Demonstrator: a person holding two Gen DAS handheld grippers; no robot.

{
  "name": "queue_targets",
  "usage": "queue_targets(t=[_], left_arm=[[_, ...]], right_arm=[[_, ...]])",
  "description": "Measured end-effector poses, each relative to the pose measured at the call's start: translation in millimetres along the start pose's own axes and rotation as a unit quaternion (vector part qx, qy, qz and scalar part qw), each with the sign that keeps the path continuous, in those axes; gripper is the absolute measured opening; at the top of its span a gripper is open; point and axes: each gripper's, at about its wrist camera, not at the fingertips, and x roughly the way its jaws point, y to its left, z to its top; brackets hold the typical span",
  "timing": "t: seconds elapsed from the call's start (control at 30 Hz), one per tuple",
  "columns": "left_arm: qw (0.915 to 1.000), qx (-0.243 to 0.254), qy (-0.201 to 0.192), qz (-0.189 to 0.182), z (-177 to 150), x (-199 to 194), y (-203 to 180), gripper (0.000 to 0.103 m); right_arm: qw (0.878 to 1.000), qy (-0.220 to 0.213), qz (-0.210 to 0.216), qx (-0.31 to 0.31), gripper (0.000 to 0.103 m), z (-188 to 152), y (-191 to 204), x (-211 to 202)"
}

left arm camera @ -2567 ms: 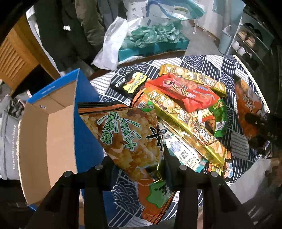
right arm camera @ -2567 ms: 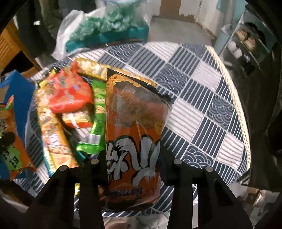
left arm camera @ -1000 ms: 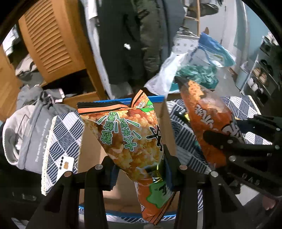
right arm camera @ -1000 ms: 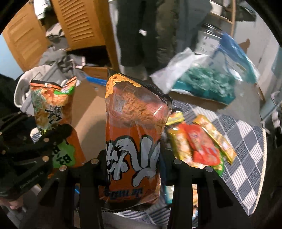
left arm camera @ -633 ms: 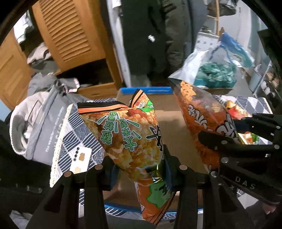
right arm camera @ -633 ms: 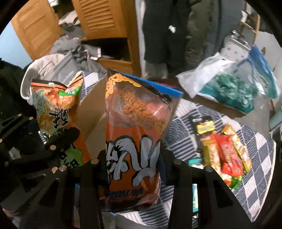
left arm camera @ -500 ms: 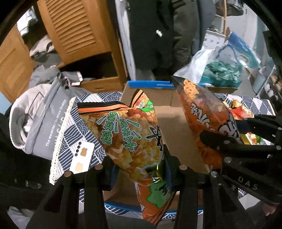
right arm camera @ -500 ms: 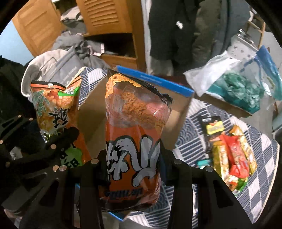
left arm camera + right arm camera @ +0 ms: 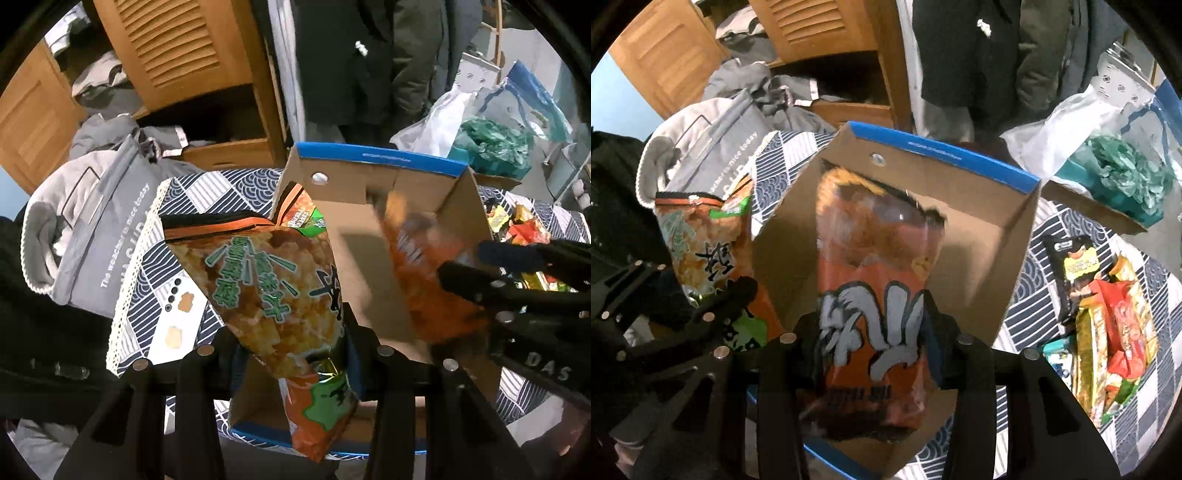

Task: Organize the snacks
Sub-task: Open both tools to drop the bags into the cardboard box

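My left gripper (image 9: 291,350) is shut on a rice-cracker snack bag (image 9: 266,284) with green characters, held upright over the near left part of an open cardboard box (image 9: 376,158) with blue edges. My right gripper (image 9: 868,332) is shut on an orange noodle-snack bag (image 9: 875,280) with white characters, held over the box (image 9: 979,221). That bag looks blurred in the left wrist view (image 9: 424,266), with the right gripper (image 9: 517,280) beside it. The left bag shows in the right wrist view (image 9: 701,240).
A pile of snack packets (image 9: 1108,317) lies on the patterned tablecloth (image 9: 1034,295) right of the box. A grey tote bag (image 9: 92,229) and a white card (image 9: 177,317) lie left of it. A bag of green items (image 9: 491,144) and a wooden cabinet (image 9: 177,55) stand behind.
Both grippers swung from the snack pile on the table over to the box, carrying their bags. In the last half second the orange bag moved lower into the box opening.
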Motion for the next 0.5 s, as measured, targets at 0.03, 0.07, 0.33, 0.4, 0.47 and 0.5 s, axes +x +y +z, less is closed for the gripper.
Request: queue_targets(t=[0.03,0.07,0.33,0.4,0.47,0.5], left_arm=[[1.0,0.0,0.002,0.001,0,0,0,0.048],[1.0,-0.001,0.001,0.0,1,0,0,0.049],[0.9998,0.008,-0.018,0.01,3,-15,-10,0.069],[0.9997,0.011,-0.021,0.01,3,-17,-13,0.07],[0.9996,0.016,-0.022,0.009,4,-19,-18,0.07],[0.9996,0.017,-0.022,0.007,3,-20,-19,0.07]], right_arm=[[1.0,-0.002,-0.001,0.0,0.05,0,-1,-1],[1.0,-0.004,-0.002,0.001,0.052,0,-2,-3],[0.999,-0.025,-0.021,-0.005,0.066,0,-13,-22],[0.999,-0.027,-0.032,-0.01,0.066,-2,-16,-26],[0.999,-0.029,-0.04,-0.015,0.066,-5,-20,-29],[0.998,-0.029,-0.043,-0.017,0.066,-6,-22,-31]])
